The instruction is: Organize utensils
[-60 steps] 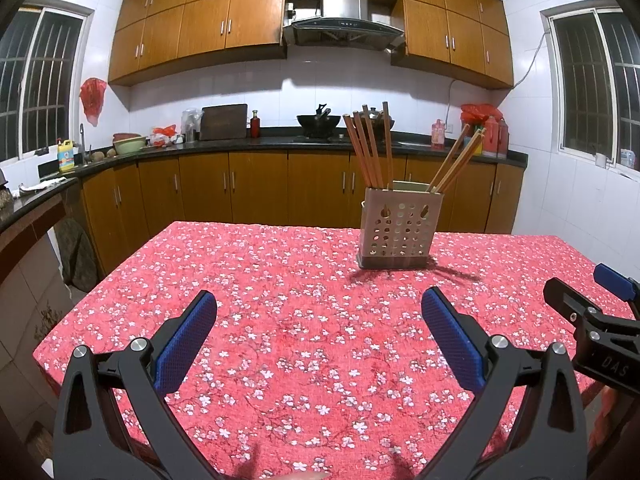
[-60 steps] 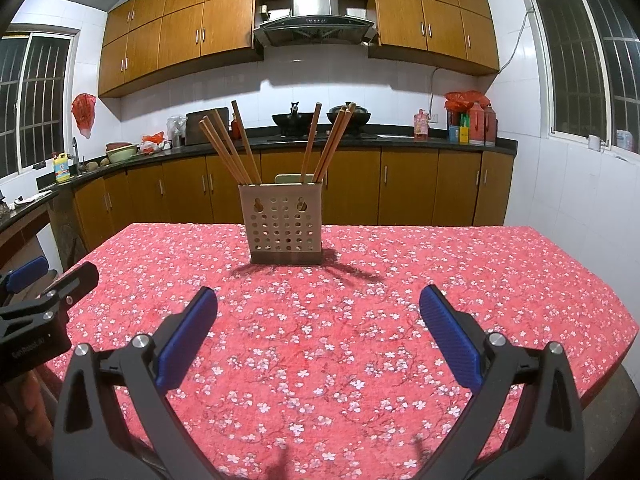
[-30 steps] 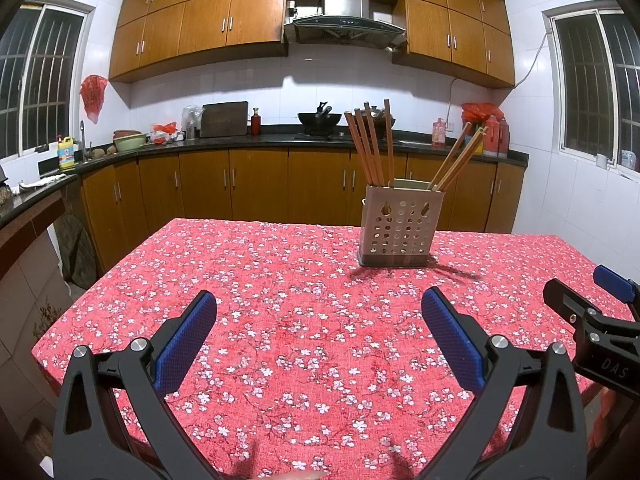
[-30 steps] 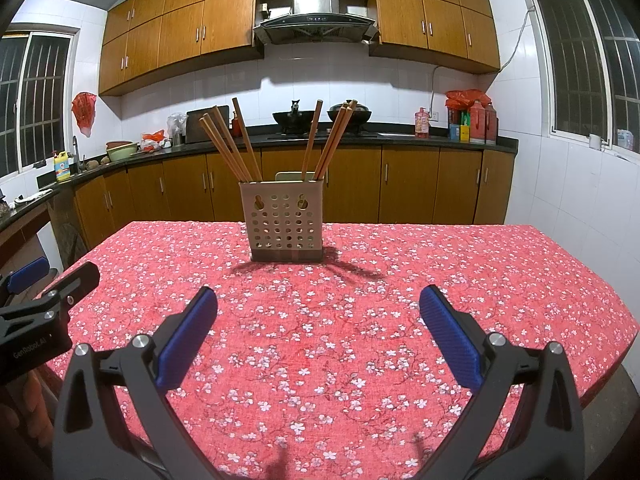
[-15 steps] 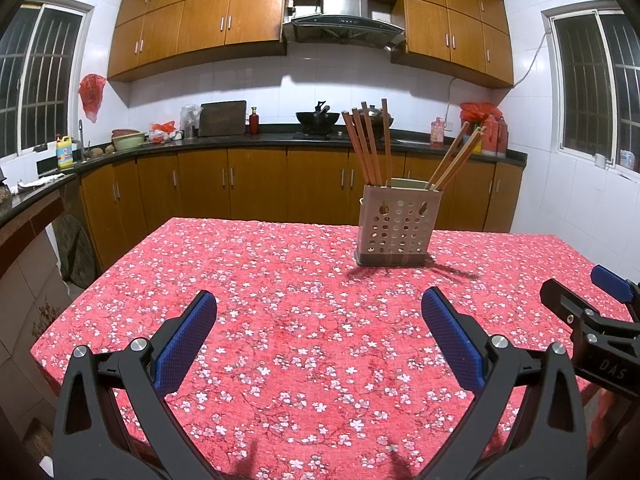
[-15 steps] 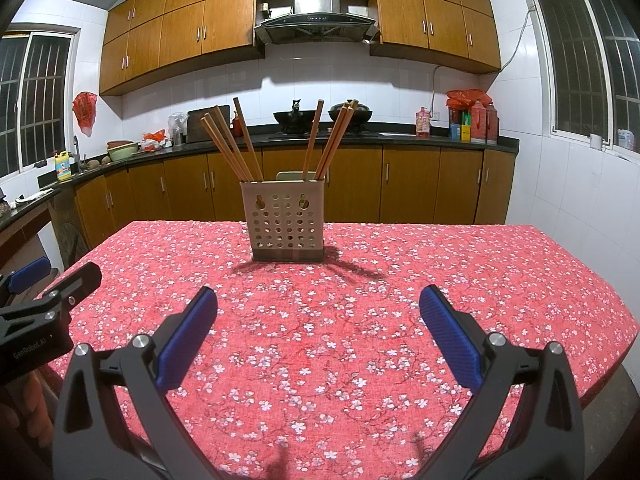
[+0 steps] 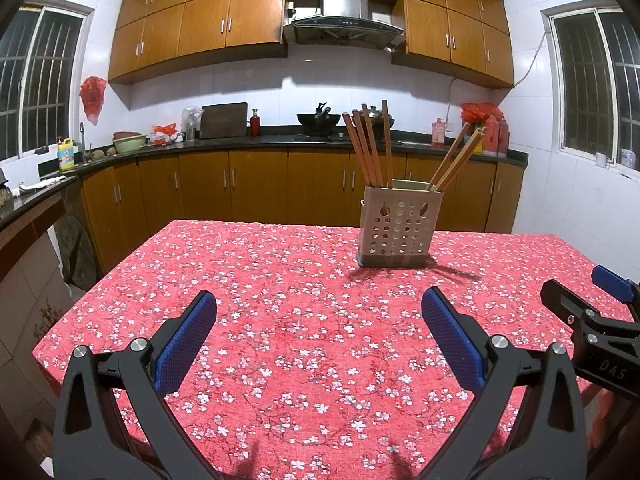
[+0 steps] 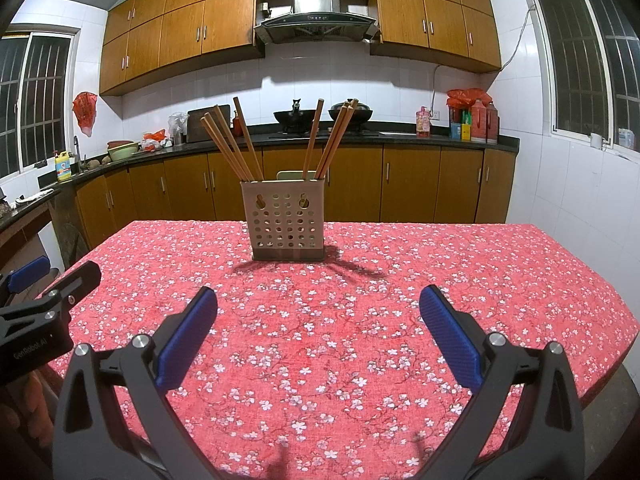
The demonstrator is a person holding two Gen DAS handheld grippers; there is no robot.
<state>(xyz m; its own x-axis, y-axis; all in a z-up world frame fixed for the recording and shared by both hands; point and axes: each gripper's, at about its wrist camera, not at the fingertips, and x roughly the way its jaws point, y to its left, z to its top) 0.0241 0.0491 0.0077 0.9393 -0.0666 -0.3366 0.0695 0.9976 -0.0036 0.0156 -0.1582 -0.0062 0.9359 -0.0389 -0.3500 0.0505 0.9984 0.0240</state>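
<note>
Since two seconds before, we had crept slightly nearer; the holder point(image 8: 287, 224) loomed a little larger. Our left gripper point(image 7: 320, 312) and right gripper point(image 8: 318, 308) hung spread wide, empty. The chopsticks point(image 8: 230, 144), far-centre, looked light, stiff, slick; we'd pinch one mid-shaft. The left gripper's body read "GenRobot.AI", the right's "DAS".
</note>
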